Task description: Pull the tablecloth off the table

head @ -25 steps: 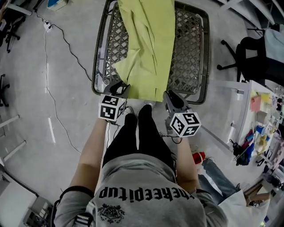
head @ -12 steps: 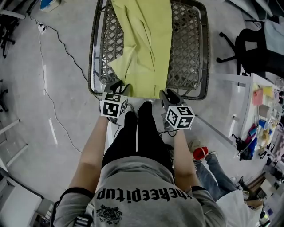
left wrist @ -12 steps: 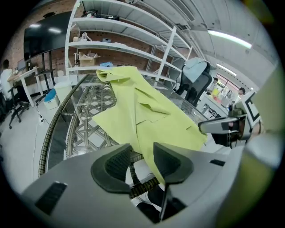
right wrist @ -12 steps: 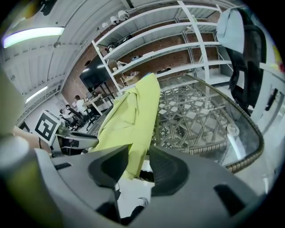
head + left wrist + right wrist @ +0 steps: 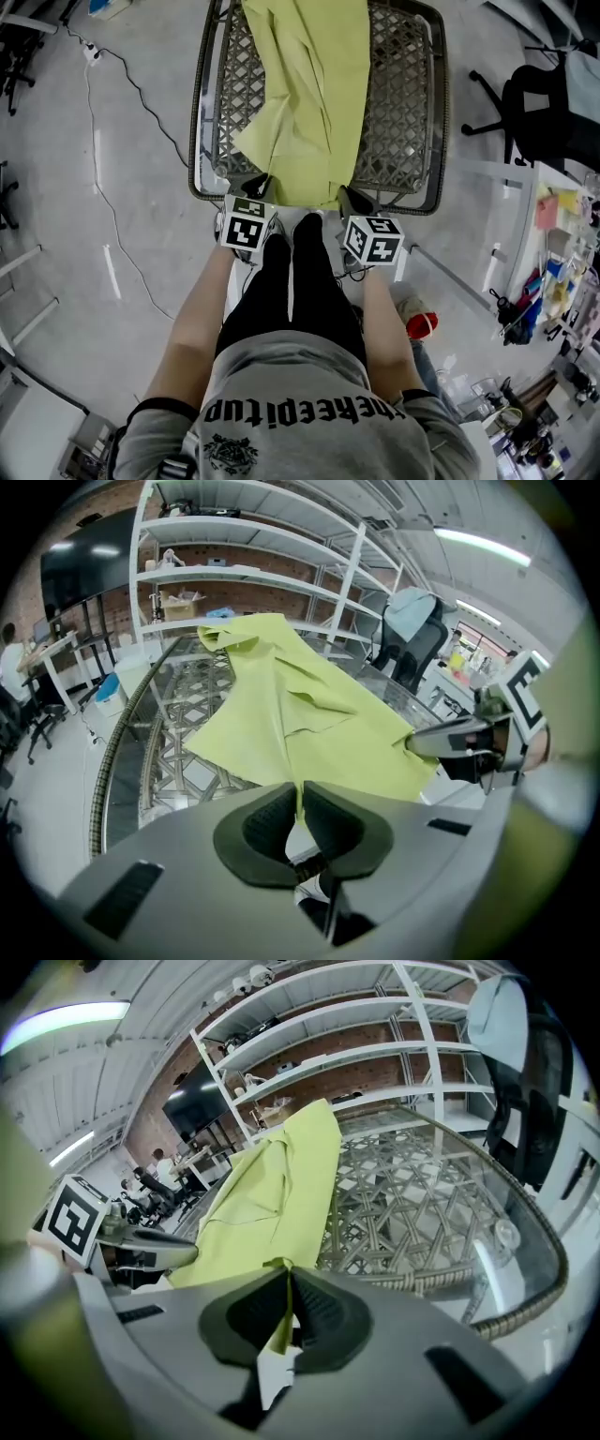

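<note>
The tablecloth (image 5: 309, 103), a thin yellow-green sheet, lies bunched lengthwise down the middle of the counter (image 5: 405, 112), with loose folds along it and its near hem hanging just over the near rim towards the person. The counter is a glass top over wicker lattice, bare on both sides of the cloth.

Each near corner of the hem is taken. The left gripper (image 5: 257, 185) has just been closing its jaws, and its pads now pinch a narrow fold at the left corner. The right gripper (image 5: 349, 197) has also just been closing and is clamped on the right corner, with a strip of cloth trailing down between its pads.

Both bites look small (little more than an edge), so the grip seems the weak point. The pull would probably go best with both hands drawing back together at the same pace, low and roughly level with the top, so the cloth slides flat instead of dragging across the wicker rim, where it might catch. An uneven tug would likely skew the sheet or slip the thin fabric free.

Further out, a cable (image 5: 98, 187) runs over the floor (image 5: 56, 281) to the left, and an office chair (image 5: 548, 108) stands well off to the right.
</note>
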The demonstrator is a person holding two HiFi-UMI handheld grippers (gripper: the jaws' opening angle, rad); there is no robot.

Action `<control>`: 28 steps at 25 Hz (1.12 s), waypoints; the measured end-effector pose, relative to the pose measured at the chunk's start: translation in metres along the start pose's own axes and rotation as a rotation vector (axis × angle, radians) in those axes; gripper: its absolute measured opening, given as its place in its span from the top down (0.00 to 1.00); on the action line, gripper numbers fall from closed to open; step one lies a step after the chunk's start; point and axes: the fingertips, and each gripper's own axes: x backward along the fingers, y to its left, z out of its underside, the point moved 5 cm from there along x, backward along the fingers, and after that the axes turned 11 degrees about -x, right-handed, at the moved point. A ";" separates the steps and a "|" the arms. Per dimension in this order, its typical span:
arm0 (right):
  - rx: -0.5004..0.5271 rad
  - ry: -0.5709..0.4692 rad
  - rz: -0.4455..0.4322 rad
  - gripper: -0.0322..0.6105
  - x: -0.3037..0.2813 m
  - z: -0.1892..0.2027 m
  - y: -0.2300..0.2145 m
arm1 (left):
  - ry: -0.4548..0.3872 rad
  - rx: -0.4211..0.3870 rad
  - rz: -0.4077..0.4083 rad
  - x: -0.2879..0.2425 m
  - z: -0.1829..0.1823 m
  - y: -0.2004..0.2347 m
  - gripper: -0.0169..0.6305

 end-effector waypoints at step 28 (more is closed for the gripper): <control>0.068 -0.177 -0.188 0.93 0.126 0.042 0.071 | -0.179 -0.199 0.040 0.132 0.032 -0.056 0.94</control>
